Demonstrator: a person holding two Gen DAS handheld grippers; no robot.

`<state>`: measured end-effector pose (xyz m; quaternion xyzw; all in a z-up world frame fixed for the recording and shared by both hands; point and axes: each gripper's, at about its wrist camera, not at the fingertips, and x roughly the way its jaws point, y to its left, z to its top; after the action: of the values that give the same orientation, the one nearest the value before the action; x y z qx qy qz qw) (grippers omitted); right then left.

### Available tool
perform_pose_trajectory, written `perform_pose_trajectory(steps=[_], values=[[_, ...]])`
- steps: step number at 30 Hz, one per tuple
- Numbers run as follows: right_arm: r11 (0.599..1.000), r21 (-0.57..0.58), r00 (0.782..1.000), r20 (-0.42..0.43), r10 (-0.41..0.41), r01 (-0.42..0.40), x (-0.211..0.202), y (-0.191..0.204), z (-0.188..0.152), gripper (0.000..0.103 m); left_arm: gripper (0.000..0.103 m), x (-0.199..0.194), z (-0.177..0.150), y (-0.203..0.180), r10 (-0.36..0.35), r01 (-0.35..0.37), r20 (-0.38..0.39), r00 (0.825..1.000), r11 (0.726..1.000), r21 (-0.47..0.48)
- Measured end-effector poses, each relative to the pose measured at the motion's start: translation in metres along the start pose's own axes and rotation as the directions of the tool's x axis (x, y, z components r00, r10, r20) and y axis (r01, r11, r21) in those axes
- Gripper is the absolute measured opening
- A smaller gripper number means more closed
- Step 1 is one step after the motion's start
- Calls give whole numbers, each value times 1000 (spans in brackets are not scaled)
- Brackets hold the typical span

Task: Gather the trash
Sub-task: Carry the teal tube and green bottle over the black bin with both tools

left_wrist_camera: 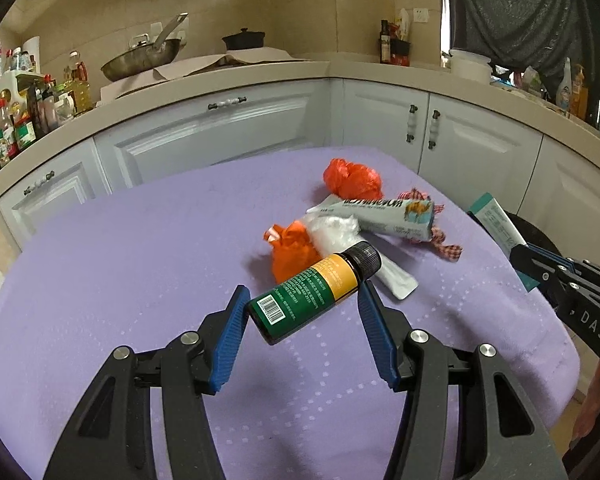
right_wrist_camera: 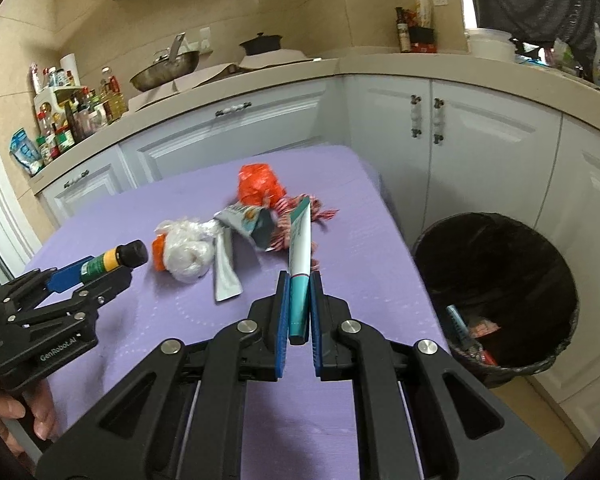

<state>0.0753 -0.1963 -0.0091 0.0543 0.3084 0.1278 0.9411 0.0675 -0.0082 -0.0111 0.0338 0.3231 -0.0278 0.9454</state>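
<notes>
My left gripper (left_wrist_camera: 302, 294) is shut on a small green-and-yellow bottle (left_wrist_camera: 312, 294) with a black cap, held crosswise above the purple tablecloth (left_wrist_camera: 120, 260); the same bottle (right_wrist_camera: 112, 260) shows in the right wrist view. My right gripper (right_wrist_camera: 299, 280) is shut on a white-and-teal tube (right_wrist_camera: 300, 248) that points up and away. On the cloth lie an orange bag (left_wrist_camera: 352, 178), a crumpled orange wrapper (left_wrist_camera: 292, 254), a white plastic wad (right_wrist_camera: 188, 252), a flattened grey tube (right_wrist_camera: 224, 276), a carton (left_wrist_camera: 384, 218) and a red-checked rag (right_wrist_camera: 300, 216).
A black-lined bin (right_wrist_camera: 496, 288) stands on the floor right of the table, with some trash inside. White cabinets (left_wrist_camera: 228, 128) and a counter with bottles, a pan (left_wrist_camera: 140, 58) and a pot ring the table. A hand (right_wrist_camera: 28, 416) holds the left gripper's handle.
</notes>
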Motion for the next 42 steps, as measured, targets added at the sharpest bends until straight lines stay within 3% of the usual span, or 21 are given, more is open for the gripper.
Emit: perform_pose_trajectory(steps=[10, 18, 42], values=[[996, 49, 997, 43, -71, 69, -17, -42, 6, 10, 55, -3, 13, -31, -25, 25, 32, 999, 1000, 12], [988, 89, 989, 61, -132, 126, -26, -77, 7, 10, 55, 2, 25, -71, -87, 85, 46, 995, 995, 47], [944, 198, 953, 97, -288, 265, -48, -181, 11, 10, 55, 27, 56, -186, -220, 209, 66, 973, 968, 142]])
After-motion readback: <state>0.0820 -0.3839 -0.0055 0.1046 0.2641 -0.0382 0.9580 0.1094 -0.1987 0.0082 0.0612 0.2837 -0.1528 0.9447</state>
